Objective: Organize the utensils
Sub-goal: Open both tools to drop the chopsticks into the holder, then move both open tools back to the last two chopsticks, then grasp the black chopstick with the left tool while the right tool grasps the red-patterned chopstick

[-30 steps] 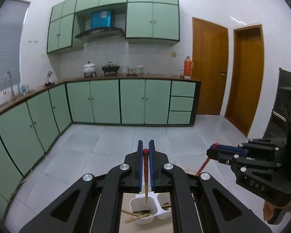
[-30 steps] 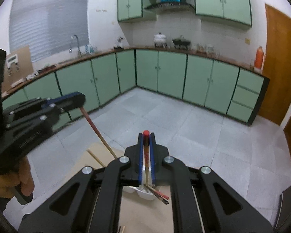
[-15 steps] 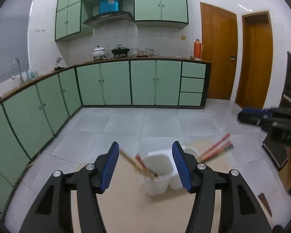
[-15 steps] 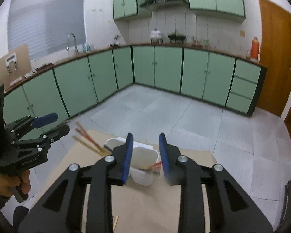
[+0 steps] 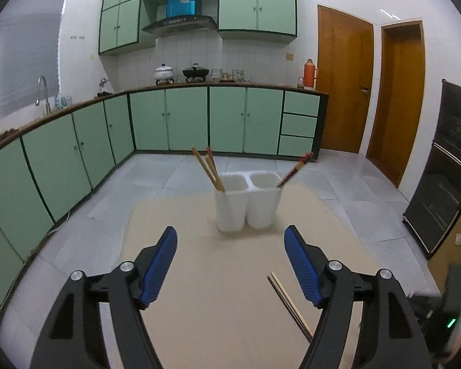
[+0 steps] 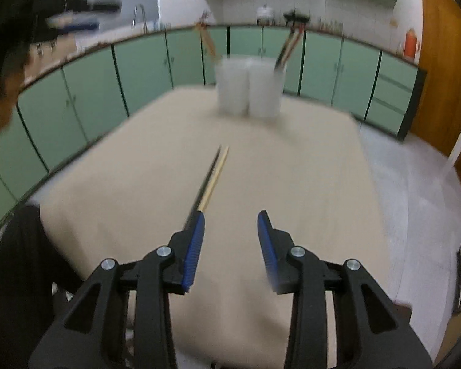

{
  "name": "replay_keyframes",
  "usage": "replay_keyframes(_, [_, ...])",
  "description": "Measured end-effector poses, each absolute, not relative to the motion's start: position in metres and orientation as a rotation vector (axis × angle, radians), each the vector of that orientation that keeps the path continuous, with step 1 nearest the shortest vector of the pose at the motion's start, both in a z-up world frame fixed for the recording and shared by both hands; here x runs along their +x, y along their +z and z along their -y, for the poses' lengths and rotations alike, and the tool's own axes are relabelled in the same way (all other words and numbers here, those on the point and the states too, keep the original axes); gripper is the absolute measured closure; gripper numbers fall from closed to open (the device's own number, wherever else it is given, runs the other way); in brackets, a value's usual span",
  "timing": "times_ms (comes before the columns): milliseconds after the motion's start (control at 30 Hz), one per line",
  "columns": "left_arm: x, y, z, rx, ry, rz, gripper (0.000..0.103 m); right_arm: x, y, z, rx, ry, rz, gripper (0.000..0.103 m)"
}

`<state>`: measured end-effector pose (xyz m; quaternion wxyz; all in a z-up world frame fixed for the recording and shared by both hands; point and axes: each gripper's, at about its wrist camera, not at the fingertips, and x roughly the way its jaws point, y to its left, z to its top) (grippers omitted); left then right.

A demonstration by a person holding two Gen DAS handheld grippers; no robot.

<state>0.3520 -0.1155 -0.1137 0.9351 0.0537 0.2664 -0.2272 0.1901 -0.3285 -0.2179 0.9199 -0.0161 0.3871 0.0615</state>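
Note:
A white two-cup utensil holder (image 5: pixel 247 203) stands upright on the beige table (image 5: pixel 218 292). Its left cup holds wooden and red chopsticks (image 5: pixel 207 167); its right cup holds red chopsticks (image 5: pixel 295 169). A pale and a dark chopstick (image 5: pixel 289 303) lie loose on the table beside my right finger. My left gripper (image 5: pixel 230 236) is open and empty, pulled back from the holder. In the blurred right wrist view the holder (image 6: pixel 250 84) is far ahead and the loose chopsticks (image 6: pixel 213 178) lie just ahead of the left finger of my right gripper (image 6: pixel 230 220), which is open and empty.
Green kitchen cabinets (image 5: pixel 181 120) run along the back and left walls, with a sink tap (image 5: pixel 41 92). Two wooden doors (image 5: pixel 344 89) are at the right, and a black glass cabinet (image 5: pixel 445 166) stands beside the table. The other gripper's blurred edge (image 5: pixel 451 295) is at the right.
Both grippers were shut on chopsticks over the holder, then opened and let them drop into the cups. Both have since pulled back and lower, towards the near table edge.

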Motion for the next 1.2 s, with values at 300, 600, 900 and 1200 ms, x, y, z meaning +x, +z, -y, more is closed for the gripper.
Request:
replay_keyframes(300, [0.314,-0.136,0.107,0.098,-0.469,-0.594,0.029,0.160,-0.258,0.300,-0.109,0.110,-0.845,0.068])
replay_keyframes(600, [0.292,-0.203,0.089,0.096,-0.445,-0.714,0.028,0.154,-0.266,0.296,-0.178,0.126,-0.839,0.068])
replay_keyframes(900, [0.290,-0.225,0.084,0.076,-0.432,-0.756,0.028,0.161,-0.275,0.268,-0.248,0.148,-0.837,0.068])
replay_keyframes(1200, [0.291,-0.237,0.087,0.079,-0.434,-0.770,0.028,0.170,-0.277,0.262,-0.167,0.146,-0.815,0.070])
